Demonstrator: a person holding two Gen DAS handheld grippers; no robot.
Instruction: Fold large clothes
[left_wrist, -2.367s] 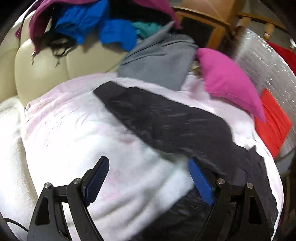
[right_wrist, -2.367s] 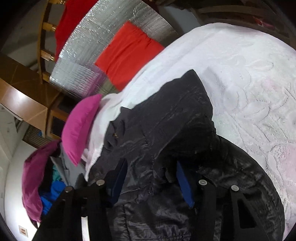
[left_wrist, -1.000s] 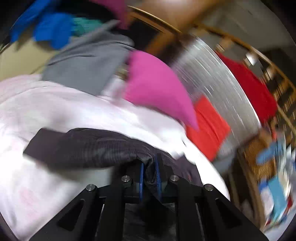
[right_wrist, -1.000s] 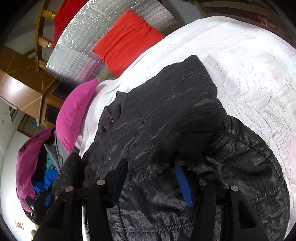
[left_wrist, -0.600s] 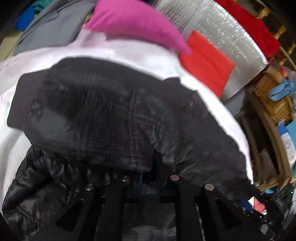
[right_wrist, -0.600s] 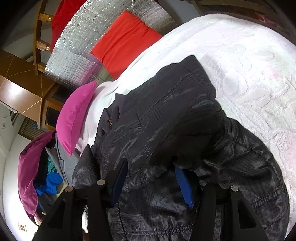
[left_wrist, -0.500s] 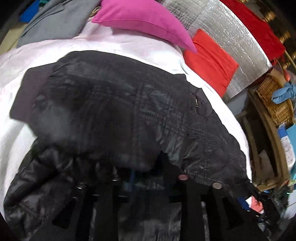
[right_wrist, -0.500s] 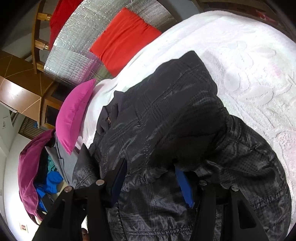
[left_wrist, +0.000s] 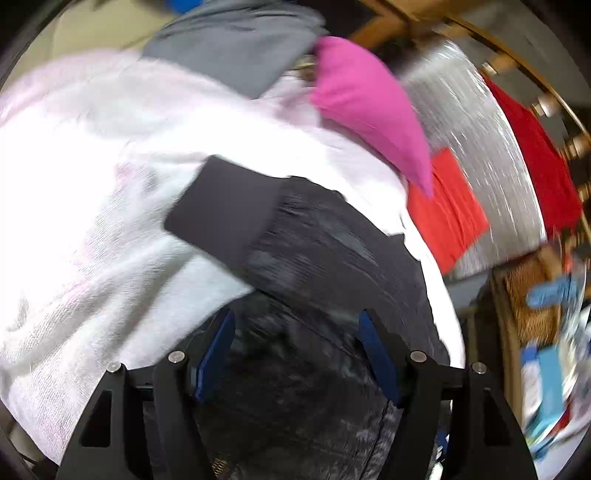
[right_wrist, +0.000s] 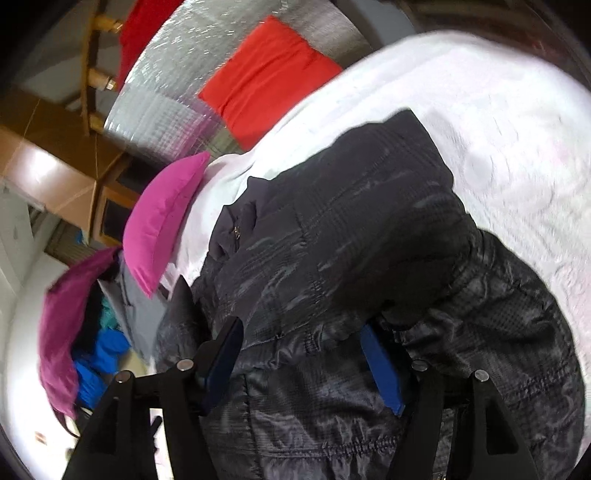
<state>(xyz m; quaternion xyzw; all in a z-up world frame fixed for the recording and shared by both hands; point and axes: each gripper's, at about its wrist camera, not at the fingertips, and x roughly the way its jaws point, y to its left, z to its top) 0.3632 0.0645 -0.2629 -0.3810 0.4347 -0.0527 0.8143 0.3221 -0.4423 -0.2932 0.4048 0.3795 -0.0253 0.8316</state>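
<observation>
A black quilted jacket (left_wrist: 317, 251) lies on a white blanket (left_wrist: 81, 192), one sleeve with a smooth dark cuff (left_wrist: 221, 214) folded across it. My left gripper (left_wrist: 295, 347) is open just above the jacket's body, holding nothing. In the right wrist view the jacket (right_wrist: 351, 229) fills the middle, with a zip near its collar. My right gripper (right_wrist: 303, 354) is open, its blue pads either side of a bunched fold of the jacket, not closed on it.
A pink cushion (left_wrist: 369, 107), a grey garment (left_wrist: 236, 40) and an orange-red cloth (left_wrist: 447, 218) on silver padding (left_wrist: 487, 155) lie beyond the blanket. A wicker basket (left_wrist: 532, 295) stands to the right. A pile of purple and blue clothes (right_wrist: 74, 332) lies at the left.
My left gripper was shut on the jacket sleeve and carried it across the jacket; it has now opened and let the sleeve go. My right gripper stayed open in place.
</observation>
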